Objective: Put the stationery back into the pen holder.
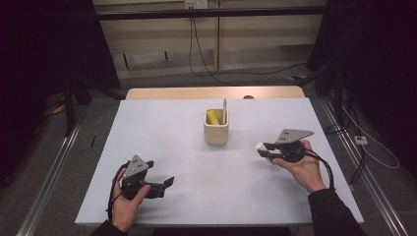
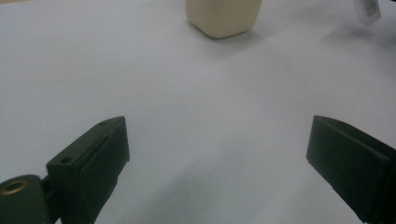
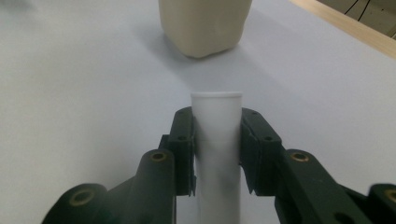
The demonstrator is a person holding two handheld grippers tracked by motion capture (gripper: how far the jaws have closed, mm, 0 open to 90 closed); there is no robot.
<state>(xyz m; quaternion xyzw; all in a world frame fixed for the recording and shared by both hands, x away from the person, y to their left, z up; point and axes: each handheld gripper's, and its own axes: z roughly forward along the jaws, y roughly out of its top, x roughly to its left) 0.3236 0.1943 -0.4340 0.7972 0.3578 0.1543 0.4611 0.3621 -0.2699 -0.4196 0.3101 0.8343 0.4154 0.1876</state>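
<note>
White tbl top (image 1: 162, 147) is seen w/ a bare wooden strip (image 1: 172, 93) along its far edge; a small dark obj (image 1: 248, 97), too small to be made out, is set on that strip. A cream square cup (image 1: 216, 132) is stood upright near tbl centre, towards the far side. A yellow item (image 1: 212, 117) and a thin pale stick (image 1: 224, 111) are held inside it, the stick upright at the cup's right. A black cable (image 1: 201, 59) is hung from a wall socket (image 1: 195, 4) and trailed across the floor. A metal rail (image 1: 54, 167) is laid along the floor at left; a small white box (image 1: 361, 139) is seen on the floor at right.

Left claw (image 1: 164, 183) gapes; right claw (image 1: 263, 150) is clamped.
</note>
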